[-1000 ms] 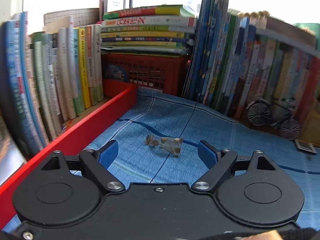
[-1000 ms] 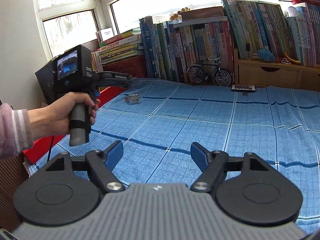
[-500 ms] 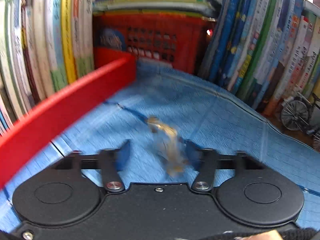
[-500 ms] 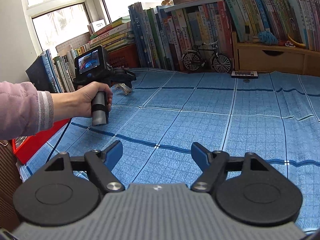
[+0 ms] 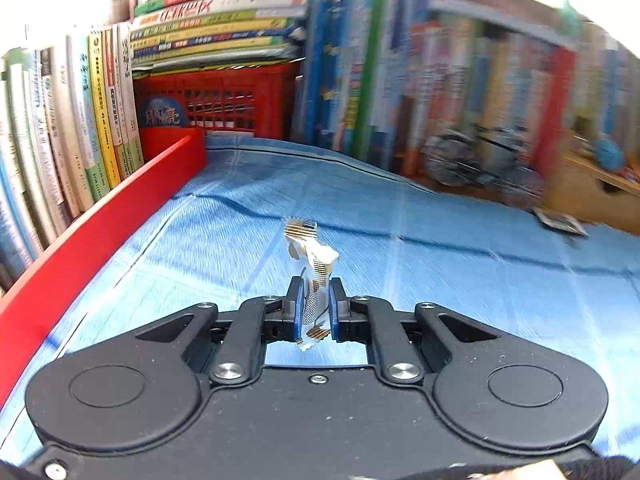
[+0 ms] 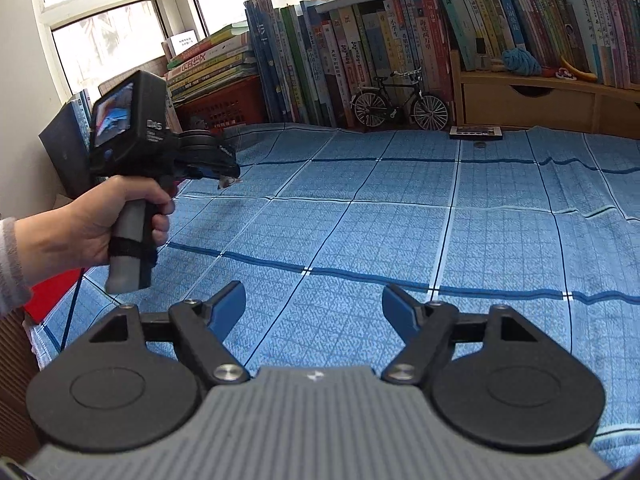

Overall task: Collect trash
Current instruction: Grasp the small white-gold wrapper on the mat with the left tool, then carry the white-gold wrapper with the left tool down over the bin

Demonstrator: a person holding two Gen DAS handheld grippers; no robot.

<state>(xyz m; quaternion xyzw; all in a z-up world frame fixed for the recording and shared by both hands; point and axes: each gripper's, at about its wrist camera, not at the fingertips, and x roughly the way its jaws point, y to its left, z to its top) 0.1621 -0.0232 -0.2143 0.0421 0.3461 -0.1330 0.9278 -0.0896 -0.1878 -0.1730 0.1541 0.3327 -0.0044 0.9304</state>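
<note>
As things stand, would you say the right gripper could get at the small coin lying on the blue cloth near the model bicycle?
Probably yes. The right gripper is open and empty, and the blue cloth between it and the coin is bare. The left gripper, closing on the wrapper, is off to the side. A flat coin may resist pinching.

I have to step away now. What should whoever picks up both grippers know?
Left gripper: jaws closing on the wrapper, which stands between the pads, clear of the blue cloth.
Right gripper: open, empty, above bare cloth.
Done: the one wrapper in sight is picked up.
Left: drop it in the trash. No bin is clearly in view; a red tray runs along the cloth's left edge, possibly the place. A coin and a small card lie near the toy bicycle; unclear whether they count as trash.
</note>
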